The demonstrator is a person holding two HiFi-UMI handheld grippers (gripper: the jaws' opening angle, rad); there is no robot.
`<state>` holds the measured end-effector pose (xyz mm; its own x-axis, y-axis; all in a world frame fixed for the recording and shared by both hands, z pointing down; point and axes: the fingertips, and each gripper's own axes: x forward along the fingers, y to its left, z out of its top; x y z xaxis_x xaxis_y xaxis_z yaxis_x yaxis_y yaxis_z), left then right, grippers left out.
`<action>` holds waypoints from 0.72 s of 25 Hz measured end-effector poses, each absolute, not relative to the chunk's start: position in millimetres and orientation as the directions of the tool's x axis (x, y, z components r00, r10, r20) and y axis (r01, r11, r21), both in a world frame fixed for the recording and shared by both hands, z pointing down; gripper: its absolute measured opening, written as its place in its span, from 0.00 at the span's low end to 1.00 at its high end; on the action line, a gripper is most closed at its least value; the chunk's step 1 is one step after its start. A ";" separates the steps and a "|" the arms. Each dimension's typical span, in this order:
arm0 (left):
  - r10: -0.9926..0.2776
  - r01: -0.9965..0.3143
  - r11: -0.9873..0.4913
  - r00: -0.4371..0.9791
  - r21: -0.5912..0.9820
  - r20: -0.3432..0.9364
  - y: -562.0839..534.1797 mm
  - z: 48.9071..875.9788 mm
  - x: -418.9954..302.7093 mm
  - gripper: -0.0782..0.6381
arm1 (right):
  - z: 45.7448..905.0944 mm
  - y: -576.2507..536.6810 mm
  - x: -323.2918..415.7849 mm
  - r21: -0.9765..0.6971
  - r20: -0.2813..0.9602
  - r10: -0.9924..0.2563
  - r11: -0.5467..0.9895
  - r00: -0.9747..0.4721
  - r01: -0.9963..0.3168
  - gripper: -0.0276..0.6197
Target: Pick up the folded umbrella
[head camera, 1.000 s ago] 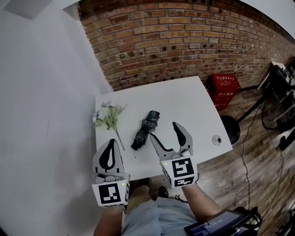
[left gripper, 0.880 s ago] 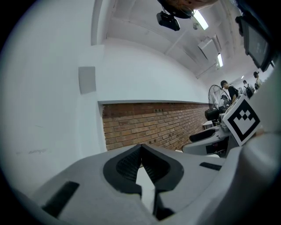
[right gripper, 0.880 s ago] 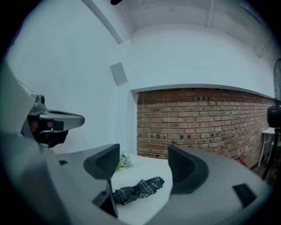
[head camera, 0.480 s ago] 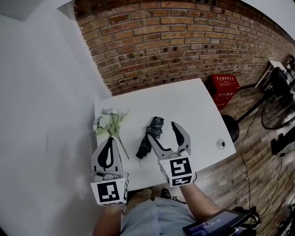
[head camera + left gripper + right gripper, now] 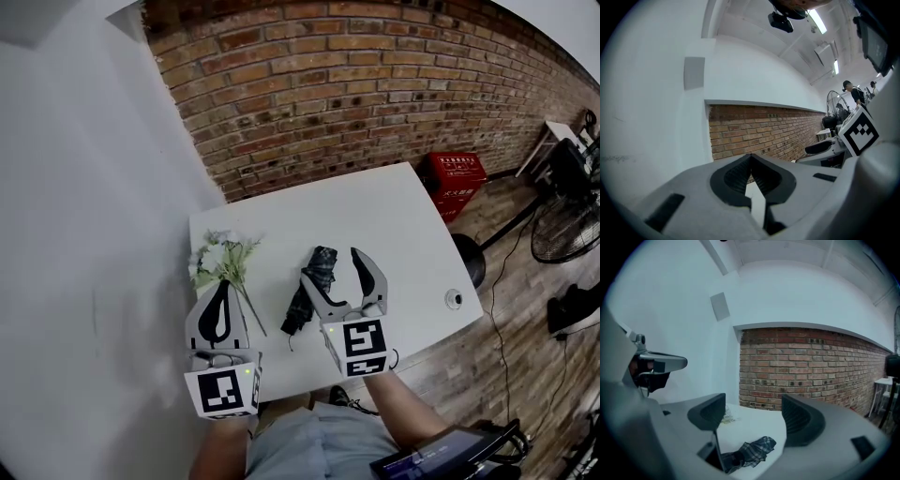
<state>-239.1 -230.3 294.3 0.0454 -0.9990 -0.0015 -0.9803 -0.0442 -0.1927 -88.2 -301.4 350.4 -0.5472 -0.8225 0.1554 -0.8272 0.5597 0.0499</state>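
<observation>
- Table point(image 5: 394, 211): white, set against a brick wall. It carries the task's thing near the middle of its near half, and a spray of pale flowers point(image 5: 220, 255) towards its left side.
- Folded umbrella point(image 5: 321, 261): dark plaid, lying flat on the table and well apart from the flowers.
  - Its long axis runs on a diagonal, from near-left to far-right as the person stands.
  - The broader, bunched end points towards the wall. The narrower end, with a thin cord trailing from it, points towards the table's near edge.
- Right gripper point(image 5: 330, 262): jaws spread wide and opening. In its own view the umbrella point(image 5: 750, 451) shows low in the gap, ahead of and below the pads, with neither pad on it. The gripper points about level.
- Left gripper point(image 5: 223, 291): jaws pressed together on nothing point(image 5: 751, 161), held over the table's near left edge beside the flowers. It takes no part.
- Step in hand, by my judgement: the approach, with no grasp made.
- Next move calls for lowering the right gripper until the pads straddle the umbrella across its diagonal, turning the wrist to suit, then closing on the body.
</observation>
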 end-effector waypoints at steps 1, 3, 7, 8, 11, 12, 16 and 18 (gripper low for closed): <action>-0.999 -0.981 -0.045 0.045 -0.190 0.005 -232.5 296.6 -241.2 0.12 | 354.0 -303.3 -90.1 0.049 0.164 -0.822 0.559 -0.545 -0.828 0.63; -0.999 -0.982 -0.048 0.046 -0.183 0.019 -236.5 303.4 -244.7 0.12 | 363.8 -306.9 -94.2 0.046 0.185 -0.819 0.559 -0.543 -0.828 0.63; -0.998 -0.984 -0.054 0.046 -0.170 0.050 -247.2 320.6 -253.6 0.12 | 386.2 -315.8 -102.1 0.042 0.224 -0.814 0.558 -0.536 -0.829 0.63; -0.997 -0.984 -0.052 0.043 -0.170 0.060 -250.1 324.1 -256.7 0.12 | 392.3 -318.0 -104.2 0.040 0.235 -0.812 0.558 -0.535 -0.829 0.63; -0.994 -0.986 -0.049 0.034 -0.159 0.100 -254.2 339.3 -266.2 0.12 | 414.5 -319.0 -110.5 0.029 0.280 -0.801 0.558 -0.529 -0.829 0.64; -0.993 -0.987 -0.048 0.031 -0.153 0.113 -255.3 345.2 -269.5 0.12 | 422.6 -318.6 -112.6 0.026 0.296 -0.796 0.559 -0.528 -0.829 0.64; -0.988 -0.990 -0.040 0.019 -0.133 0.155 -264.0 367.8 -284.2 0.12 | 456.6 -318.8 -121.4 0.015 0.362 -0.773 0.563 -0.521 -0.826 0.65; -0.984 -0.991 -0.038 0.016 -0.126 0.175 -267.8 379.1 -290.3 0.12 | 474.9 -318.6 -124.5 0.010 0.399 -0.760 0.563 -0.513 -0.826 0.66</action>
<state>-290.3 -267.8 379.1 0.0155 -0.9844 0.1754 -0.9913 -0.0381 -0.1257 -124.5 -318.6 474.9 -0.5132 -0.7600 0.3988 -0.8261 0.5634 0.0104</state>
